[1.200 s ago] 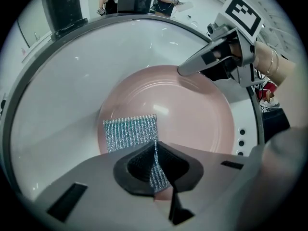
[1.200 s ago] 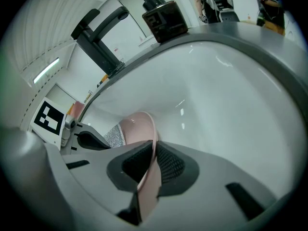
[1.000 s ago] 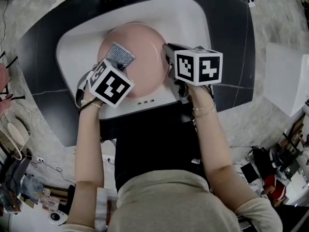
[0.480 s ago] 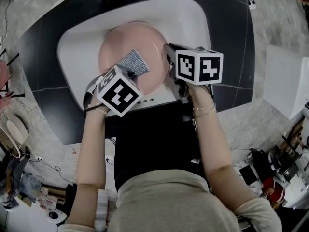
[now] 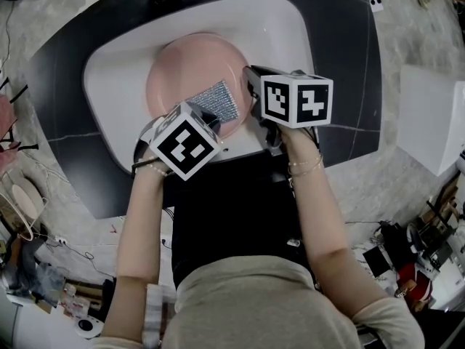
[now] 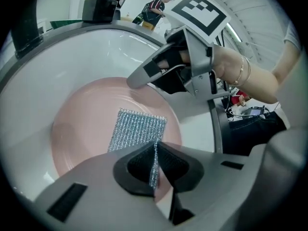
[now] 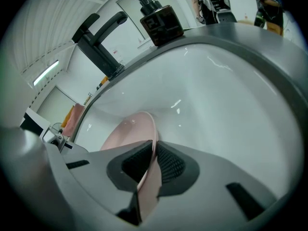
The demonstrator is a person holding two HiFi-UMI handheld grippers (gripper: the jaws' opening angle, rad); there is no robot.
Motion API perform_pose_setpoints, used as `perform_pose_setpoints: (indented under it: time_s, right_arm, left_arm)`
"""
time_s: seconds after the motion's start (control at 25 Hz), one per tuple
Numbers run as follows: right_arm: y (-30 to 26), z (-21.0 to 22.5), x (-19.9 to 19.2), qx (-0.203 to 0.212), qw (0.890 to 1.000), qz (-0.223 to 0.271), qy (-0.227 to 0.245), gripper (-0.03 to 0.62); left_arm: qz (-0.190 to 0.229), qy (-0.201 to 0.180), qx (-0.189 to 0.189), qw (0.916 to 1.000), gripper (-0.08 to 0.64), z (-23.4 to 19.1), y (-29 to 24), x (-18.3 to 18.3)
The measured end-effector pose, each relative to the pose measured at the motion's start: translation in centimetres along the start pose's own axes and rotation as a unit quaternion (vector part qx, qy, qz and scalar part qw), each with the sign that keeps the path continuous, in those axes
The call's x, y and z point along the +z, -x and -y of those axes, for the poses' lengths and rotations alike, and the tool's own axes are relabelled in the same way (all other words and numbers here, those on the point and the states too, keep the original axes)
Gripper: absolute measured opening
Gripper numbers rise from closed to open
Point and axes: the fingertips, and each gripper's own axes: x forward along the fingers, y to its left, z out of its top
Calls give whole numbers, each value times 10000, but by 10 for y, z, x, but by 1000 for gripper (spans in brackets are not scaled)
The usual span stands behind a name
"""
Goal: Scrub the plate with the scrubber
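Observation:
A pink plate (image 5: 182, 78) lies tilted in the white sink (image 5: 116, 107). My right gripper (image 5: 252, 93) is shut on the plate's right rim; in the right gripper view the rim (image 7: 153, 129) runs between the dark pads. My left gripper (image 5: 211, 116) is shut on a silver mesh scrubber (image 5: 216, 97), which lies flat on the plate's near right part. In the left gripper view the scrubber (image 6: 137, 129) spreads over the pink plate (image 6: 82, 124) ahead of the jaws, with the right gripper (image 6: 139, 78) just beyond it.
A black faucet (image 7: 98, 42) and a dark soap dispenser (image 7: 159, 18) stand at the sink's far rim. The dark countertop (image 5: 349, 71) surrounds the sink. Clutter lies on the floor at the left (image 5: 29, 267) and right (image 5: 414, 260).
My left gripper has dragged the scrubber across the plate from its left part toward the right rim and nearer to me. The right gripper has held still on the rim.

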Motion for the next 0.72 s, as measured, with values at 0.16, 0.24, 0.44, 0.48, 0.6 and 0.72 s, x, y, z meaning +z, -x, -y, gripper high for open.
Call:
perform_pose_setpoints:
  time_s: [0.16, 0.24, 0.44, 0.48, 0.6, 0.72]
  right_arm:
    - [1, -1, 1, -4, 10000, 35, 20, 41]
    - [1, -1, 1, 4, 10000, 45, 1, 41]
    - [1, 0, 0, -18, 10000, -7, -16, 41]
    - [1, 0, -1, -25, 10000, -17, -13, 41]
    - [1, 0, -1, -39, 10000, -27, 15, 41]
    - [2, -2, 0, -26, 10000, -33, 45, 43]
  left_arm:
    - [218, 193, -90, 9995, 38, -2, -2, 12]
    - [361, 305, -134, 9988, 38, -4, -2, 19]
    - [649, 351, -174, 9971, 38, -8, -5, 35]
    - [690, 348, -159, 9969, 38, -9, -6, 37]
    - [835, 401, -77, 9957, 38, -14, -7, 45]
    - [988, 518, 135, 9937, 37, -24, -6, 54]
